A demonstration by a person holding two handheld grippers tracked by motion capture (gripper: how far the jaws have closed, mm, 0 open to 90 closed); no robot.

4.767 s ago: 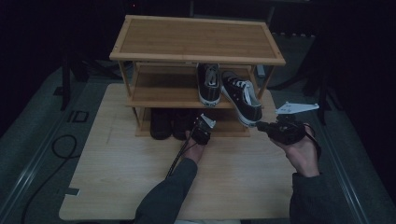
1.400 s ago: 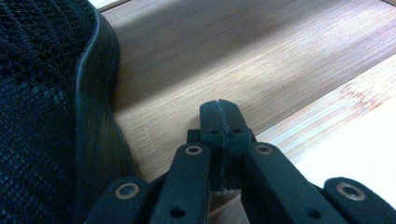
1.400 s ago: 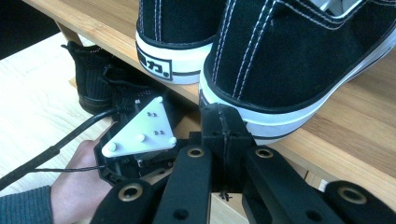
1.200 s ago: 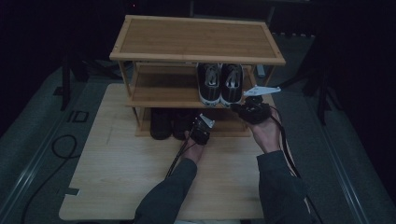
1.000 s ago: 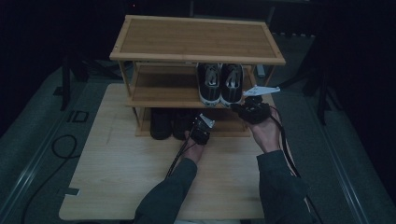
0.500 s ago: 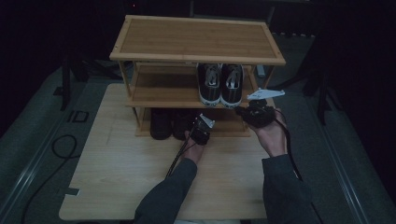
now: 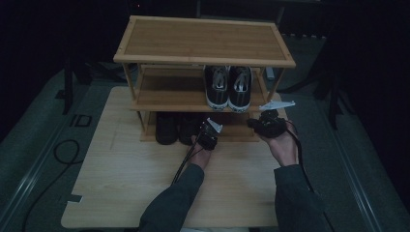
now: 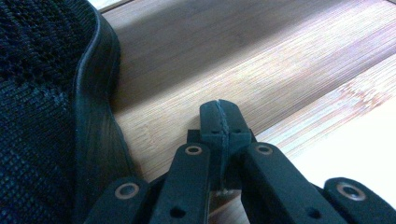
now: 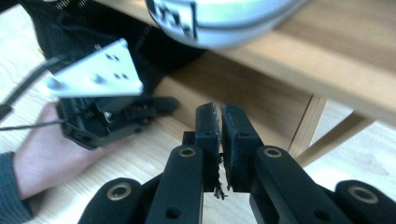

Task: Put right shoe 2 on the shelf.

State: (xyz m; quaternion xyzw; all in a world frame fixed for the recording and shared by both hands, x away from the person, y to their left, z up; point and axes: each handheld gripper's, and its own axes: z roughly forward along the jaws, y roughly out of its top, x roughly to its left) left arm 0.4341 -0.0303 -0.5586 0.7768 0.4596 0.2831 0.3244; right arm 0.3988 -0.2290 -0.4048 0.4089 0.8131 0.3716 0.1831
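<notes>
Shoes — black-and-white sneakers stood on the shoe rack's middle shelf; black shoes below | left gripper at the rack's bottom shelf, jaws shut, empty | right gripper below the sneakers, jaws just opening a crack, nothing between | sneakers likely light, bendy; grab the heel rim.

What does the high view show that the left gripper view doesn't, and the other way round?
High view: the whole shoe rack with a pair of black-and-white sneakers on its middle shelf. Left gripper view: the left gripper up close, jaws pressed shut with nothing between them, and the mesh weave of the black shoe beside them. Both: that black shoe on the wooden bottom shelf.
</notes>
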